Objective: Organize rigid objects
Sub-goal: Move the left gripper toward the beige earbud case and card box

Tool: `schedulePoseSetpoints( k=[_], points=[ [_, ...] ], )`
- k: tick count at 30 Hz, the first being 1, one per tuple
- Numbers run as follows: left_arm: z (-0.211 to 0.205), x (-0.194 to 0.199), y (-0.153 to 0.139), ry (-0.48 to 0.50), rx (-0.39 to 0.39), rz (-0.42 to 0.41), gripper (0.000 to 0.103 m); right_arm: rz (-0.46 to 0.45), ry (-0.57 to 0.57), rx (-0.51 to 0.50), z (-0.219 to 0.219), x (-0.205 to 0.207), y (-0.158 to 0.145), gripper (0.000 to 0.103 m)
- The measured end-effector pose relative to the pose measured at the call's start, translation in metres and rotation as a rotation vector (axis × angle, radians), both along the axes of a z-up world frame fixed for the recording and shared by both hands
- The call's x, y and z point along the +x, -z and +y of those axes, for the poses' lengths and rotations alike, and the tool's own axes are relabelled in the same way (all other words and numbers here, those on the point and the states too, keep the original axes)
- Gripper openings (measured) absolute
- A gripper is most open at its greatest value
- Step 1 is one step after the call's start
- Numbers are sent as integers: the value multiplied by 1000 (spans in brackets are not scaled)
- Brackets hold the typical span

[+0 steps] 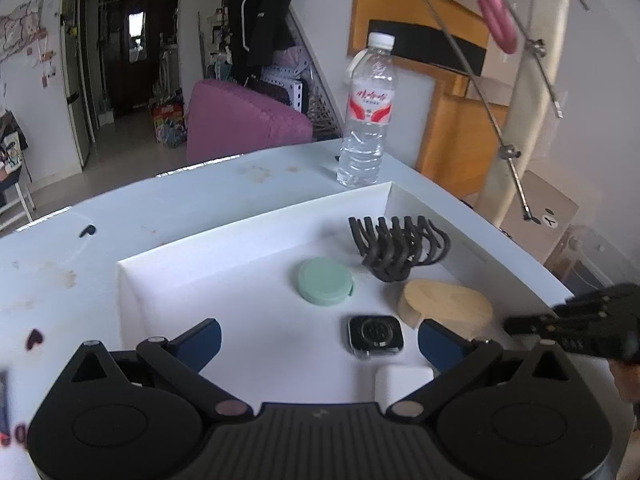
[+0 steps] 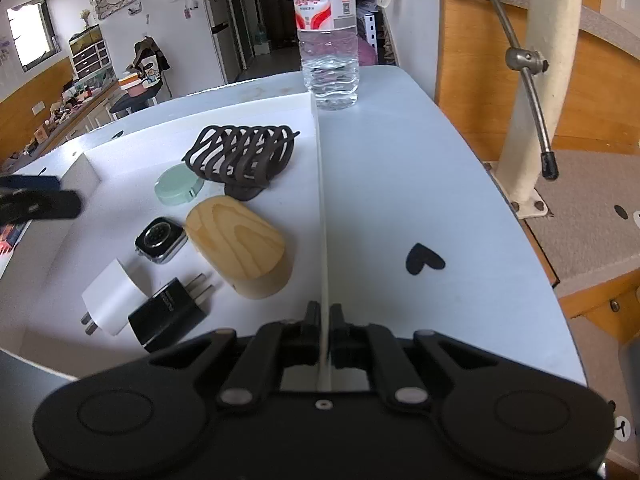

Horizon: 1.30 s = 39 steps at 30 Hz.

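While the right claw [image 2: 325, 312] stays out of the sorting, pinched on the near wall of the white tray [image 2: 322, 184] to steady it, the left claw [image 1: 320, 340] hangs spread and empty over the tray's floor. Six items already lie inside: hair clip [image 2: 244, 156], green tin [image 2: 180, 184], watch [image 2: 161, 240], wooden case [image 2: 240, 244], white charger [image 2: 114, 298] and black charger [image 2: 172, 314]. Placing looks done for this piece; next the left claw must seek anything loose on the tabletop [image 1: 160, 200], perhaps the bottle [image 1: 366, 112].

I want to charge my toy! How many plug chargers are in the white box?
2. The white charger lies near the box's front, and the black charger lies right beside it, next to the wooden case. Others may be hidden behind the gripper.
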<state>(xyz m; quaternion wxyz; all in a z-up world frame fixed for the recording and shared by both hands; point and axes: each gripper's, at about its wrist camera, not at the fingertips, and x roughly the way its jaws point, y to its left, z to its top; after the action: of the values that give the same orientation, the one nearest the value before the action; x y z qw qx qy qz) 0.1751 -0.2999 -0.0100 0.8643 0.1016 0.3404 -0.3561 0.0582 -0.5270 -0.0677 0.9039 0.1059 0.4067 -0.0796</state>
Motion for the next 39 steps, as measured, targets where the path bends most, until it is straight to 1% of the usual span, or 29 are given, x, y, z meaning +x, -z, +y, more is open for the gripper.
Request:
schedulePoseSetpoints(
  k=[6,11,16,18,22,26,31,36,39],
  points=[
    [24,-24,-14,-7,-17,-43,103,2,13,-1,1,0,0,5],
    [44,-35,-21,-22,-32,-65,103,7,18,-5,2,1,-1,5],
    [74,-42,-20,-75,-40,-92,103,12,23,-6,3,2,-1,5],
    [90,-44,-18,-111,-42,-102,103,14,25,-8,3,2,-1,5],
    [123,-42,-13,-202,-32,-125,103,18,25,-14,4,3,-2,5],
    [162,-32,-6,-332,-30,-133,103,21,34,-24,6,3,-1,4],
    [222,-16,6,-520,-63,-93,103,24,43,-31,7,4,-1,5],
    [272,-6,18,-678,-29,-111,103,29,51,-35,9,5,-2,5],
    [292,1,24,-721,-7,-122,102,33,57,-44,10,5,-2,5]
  ],
)
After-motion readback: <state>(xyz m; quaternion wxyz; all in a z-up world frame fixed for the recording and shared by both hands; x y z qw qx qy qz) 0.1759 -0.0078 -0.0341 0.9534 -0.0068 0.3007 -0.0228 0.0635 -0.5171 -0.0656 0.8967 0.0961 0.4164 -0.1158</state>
